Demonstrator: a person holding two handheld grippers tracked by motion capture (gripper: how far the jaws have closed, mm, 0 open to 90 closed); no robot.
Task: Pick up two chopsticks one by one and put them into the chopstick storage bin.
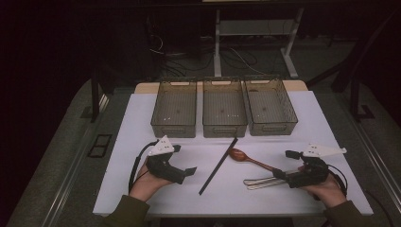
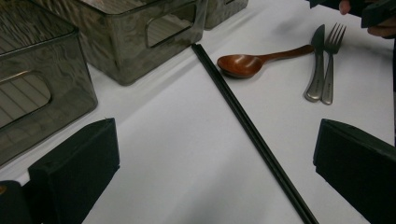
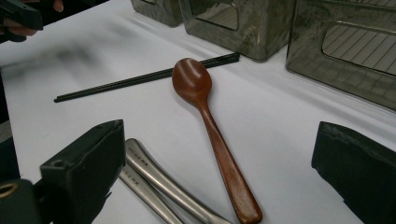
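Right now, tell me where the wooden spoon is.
In the high view the wooden spoon lies right of centre on the table, between the chopsticks and the right gripper.

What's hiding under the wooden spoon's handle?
The spoon lies on the white table. In the right gripper view, its handle end crosses over the steel handles of the knife and fork. Whatever lies right beneath the wood is covered.

Spoon – wood, reddish-brown, glossy varnish. Knife & fork – brushed metal, satin sheen. Chopsticks matt black, prob. plastic. Bins at 12 o'clock – smoky translucent plastic, ribbed floors. Table cover white, smooth, matt. Jaw pads on right gripper: black, dull, rubbery.
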